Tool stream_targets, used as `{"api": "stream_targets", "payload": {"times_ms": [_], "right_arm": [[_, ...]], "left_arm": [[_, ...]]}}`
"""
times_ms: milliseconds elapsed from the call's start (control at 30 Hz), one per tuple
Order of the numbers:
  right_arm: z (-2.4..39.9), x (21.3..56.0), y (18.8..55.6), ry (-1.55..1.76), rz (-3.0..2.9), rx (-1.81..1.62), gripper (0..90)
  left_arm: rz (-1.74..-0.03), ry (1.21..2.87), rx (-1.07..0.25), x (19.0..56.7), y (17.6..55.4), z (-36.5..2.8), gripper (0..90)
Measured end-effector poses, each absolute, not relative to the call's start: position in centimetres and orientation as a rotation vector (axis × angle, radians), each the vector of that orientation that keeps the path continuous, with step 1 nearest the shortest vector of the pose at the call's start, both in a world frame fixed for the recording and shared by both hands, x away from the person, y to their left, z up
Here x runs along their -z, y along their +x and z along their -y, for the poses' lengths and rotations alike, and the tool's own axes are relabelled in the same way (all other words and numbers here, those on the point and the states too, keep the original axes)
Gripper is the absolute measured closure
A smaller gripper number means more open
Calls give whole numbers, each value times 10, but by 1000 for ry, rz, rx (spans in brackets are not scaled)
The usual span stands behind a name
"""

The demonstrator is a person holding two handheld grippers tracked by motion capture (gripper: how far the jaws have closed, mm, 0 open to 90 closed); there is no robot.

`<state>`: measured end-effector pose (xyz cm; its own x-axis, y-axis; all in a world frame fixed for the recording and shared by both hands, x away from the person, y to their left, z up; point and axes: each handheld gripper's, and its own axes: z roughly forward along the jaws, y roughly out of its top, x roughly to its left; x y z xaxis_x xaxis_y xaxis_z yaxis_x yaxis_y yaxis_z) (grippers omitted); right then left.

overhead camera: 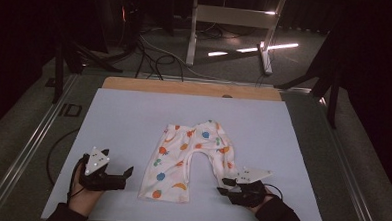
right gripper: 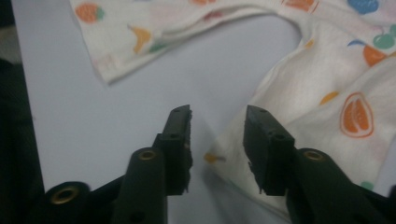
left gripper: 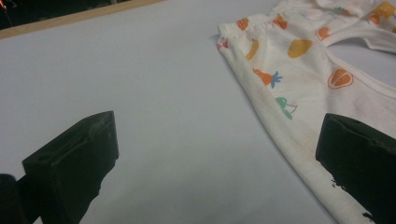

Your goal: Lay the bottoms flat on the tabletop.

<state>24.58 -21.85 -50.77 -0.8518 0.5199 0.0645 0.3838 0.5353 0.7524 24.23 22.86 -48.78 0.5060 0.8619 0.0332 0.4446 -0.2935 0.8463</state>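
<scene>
Small white trousers (overhead camera: pixel 187 155) printed with coloured fruit lie flat on the pale mat (overhead camera: pixel 134 113), waistband far, both legs toward me. My left gripper (overhead camera: pixel 126 177) rests on the mat left of the left leg, open wide. In the left gripper view the trousers (left gripper: pixel 299 70) lie by the right-hand jaw, and the left gripper (left gripper: pixel 217 126) has bare mat between its jaws. My right gripper (overhead camera: pixel 221 186) sits at the right leg's hem. In the right gripper view the right gripper (right gripper: pixel 217 114) has its jaws narrowed, with a gap still showing. The hem corner of the trousers (right gripper: pixel 327 93) lies between them, unpressed.
The mat covers a wooden table whose far edge (overhead camera: pixel 190 87) shows bare. Metal rails (overhead camera: pixel 27 143) run along both sides. Beyond the table, cables (overhead camera: pixel 156 58) and a white frame (overhead camera: pixel 233 17) stand on the dark floor.
</scene>
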Motion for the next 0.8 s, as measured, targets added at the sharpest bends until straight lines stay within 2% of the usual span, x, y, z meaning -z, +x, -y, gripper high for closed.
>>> {"api": "stream_targets", "payload": {"times_ms": [200, 533, 800], "right_arm": [[216, 513, 249, 772, -2628, -1062, 889], [218, 492, 247, 772, -2616, -1263, 898], [194, 487, 238, 688, -2642, -1312, 898]], "left_arm": [[-1058, 1934, -637, 488, 242, -227, 1], [-1070, 1922, -625, 488, 242, -229, 2], [-1075, 1928, -627, 488, 243, -229, 2]]}}
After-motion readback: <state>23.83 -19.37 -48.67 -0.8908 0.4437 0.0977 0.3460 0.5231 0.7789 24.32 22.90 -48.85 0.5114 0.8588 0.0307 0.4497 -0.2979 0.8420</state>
